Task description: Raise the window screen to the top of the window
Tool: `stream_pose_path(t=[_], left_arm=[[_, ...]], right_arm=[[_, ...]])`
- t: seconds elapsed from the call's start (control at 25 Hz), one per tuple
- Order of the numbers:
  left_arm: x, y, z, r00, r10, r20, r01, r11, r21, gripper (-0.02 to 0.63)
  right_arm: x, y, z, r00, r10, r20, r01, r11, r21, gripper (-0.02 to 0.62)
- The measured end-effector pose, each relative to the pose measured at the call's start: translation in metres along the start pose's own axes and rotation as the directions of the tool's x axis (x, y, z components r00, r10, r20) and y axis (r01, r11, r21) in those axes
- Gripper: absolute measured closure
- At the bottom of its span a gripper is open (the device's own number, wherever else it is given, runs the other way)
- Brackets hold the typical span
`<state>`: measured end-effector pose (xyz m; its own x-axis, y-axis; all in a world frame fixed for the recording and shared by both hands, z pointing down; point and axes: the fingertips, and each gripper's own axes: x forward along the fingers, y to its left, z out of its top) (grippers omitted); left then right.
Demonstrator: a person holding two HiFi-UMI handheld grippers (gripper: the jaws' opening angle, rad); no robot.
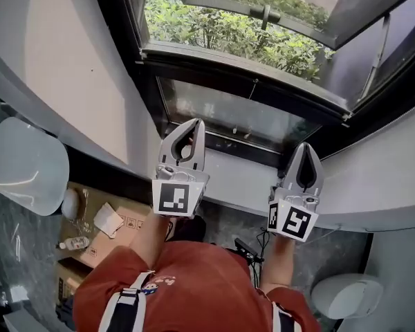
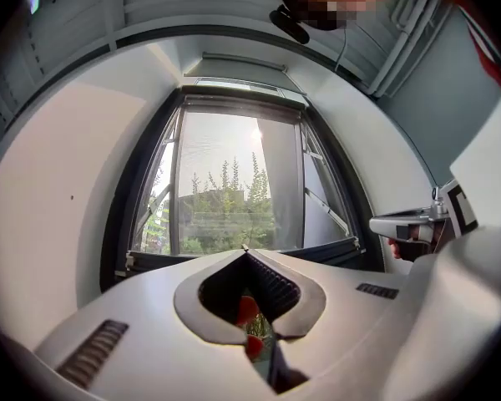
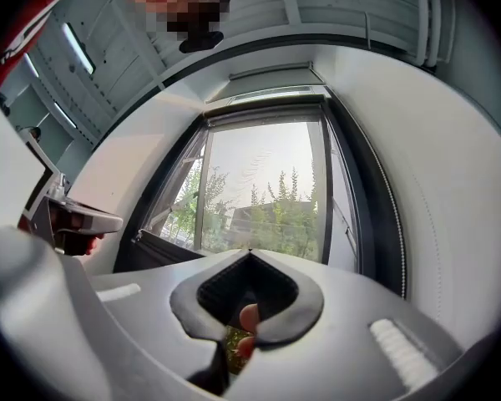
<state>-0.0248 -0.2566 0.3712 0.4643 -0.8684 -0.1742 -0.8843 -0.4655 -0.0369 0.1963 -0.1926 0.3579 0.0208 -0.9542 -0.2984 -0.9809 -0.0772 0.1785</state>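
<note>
**Head view:** I am holding the left gripper [image 1: 192,124] and the right gripper [image 1: 303,147] out side by side toward the window [image 1: 146,81], above a smooth white sill [image 1: 242,178]. Each gripper is matte grey plastic tapering to a point, with a black-and-white marker cube at the back. Both pairs of jaws are pressing together with nothing between them, and neither is touching the black metal frame. A glass sash is tilting outward over leafy green bushes [image 1: 221,30]. A dark rail [image 1: 263,75] with a short cord is crossing the opening low down. I am guessing it is the pull bar of the screen, but I cannot be sure from here.

**Left gripper view:** My jaws are meeting at a sharp tip, their ribbed black pads closed on nothing. The window is rising tall and narrow ahead. The screen [image 2: 221,174] seems to be hanging over it as a fine mesh, with sunlight streaking across it. A slim housing [image 2: 242,98] is sitting at the very top.

**Right gripper view:** These jaws are also closed and empty, pointing at the same hazy mesh.

By my judgement the raising is not yet begun. Reaching the bottom bar, gripping it and lifting it to the housing are all left.
</note>
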Motion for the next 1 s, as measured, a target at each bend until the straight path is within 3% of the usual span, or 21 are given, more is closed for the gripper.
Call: stream_pose_path(t=[0.56,1.0], left_arm=[[0.082,0.045,-0.018,0.998,-0.067,-0.007,0.067,0.997,-0.024,0.601],[0.103,0.041,-0.007,0.998,-0.056,0.005,0.056,0.998,0.034,0.601]], right_arm=[[0.080,0.016,-0.020,0.998,-0.054,-0.044,0.051,0.997,-0.058,0.586],[0.101,0.000,-0.021,0.999,-0.041,-0.011,0.040,0.999,-0.025,0.586]])
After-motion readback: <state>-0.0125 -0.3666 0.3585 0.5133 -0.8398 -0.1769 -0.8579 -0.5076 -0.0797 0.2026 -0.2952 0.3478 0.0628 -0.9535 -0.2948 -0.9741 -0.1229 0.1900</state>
